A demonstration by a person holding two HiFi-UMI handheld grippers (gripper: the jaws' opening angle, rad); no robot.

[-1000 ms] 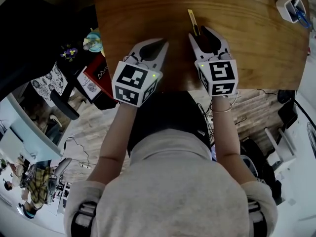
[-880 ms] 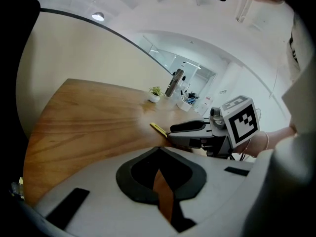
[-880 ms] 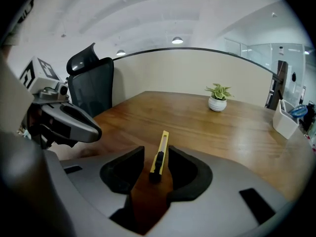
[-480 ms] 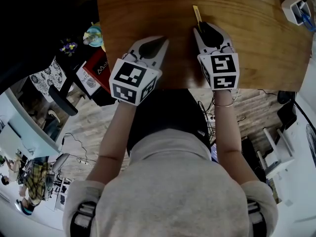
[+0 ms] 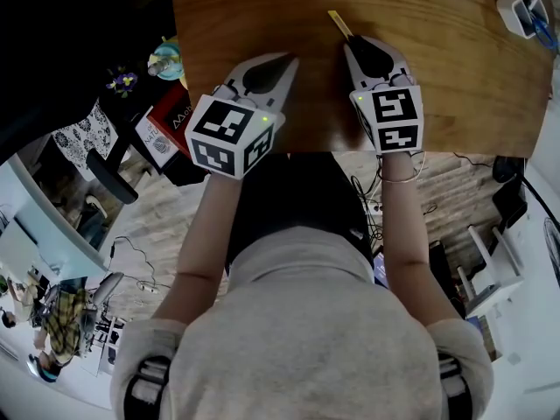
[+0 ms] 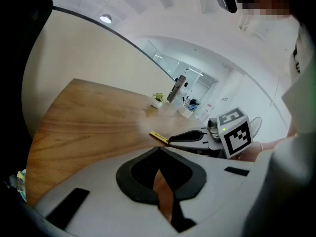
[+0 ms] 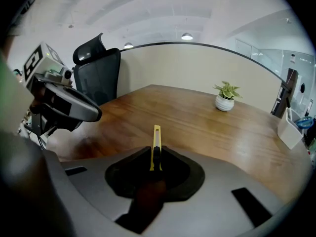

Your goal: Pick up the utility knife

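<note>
Head view: smooth brown wooden table [image 5: 455,86], grain running sideways. At 12 o'clock, right gripper [image 5: 354,44] pinching thin yellow utility knife [image 5: 339,23], jaws just closed in on it. Left gripper [image 5: 291,59] pressed together, holding nothing.

Left gripper view: tips touching, bare wood behind.

Right gripper view: knife poking toward 12 o'clock. Round white plant pot [image 7: 225,103] at 2 o'clock, black mesh chair [image 7: 98,70] at 10.

The utility knife [image 7: 156,141] is a slim, straight yellow tool with a dark slider on its body. It stands on edge between the jaws of the right gripper [image 7: 156,153], which have just been closing and now meet on its near end. Its far end projects past the jaw tips, slanting far and slightly left over the wooden table [image 5: 437,24], right of the table's middle; contact with the surface cannot be determined.
</note>
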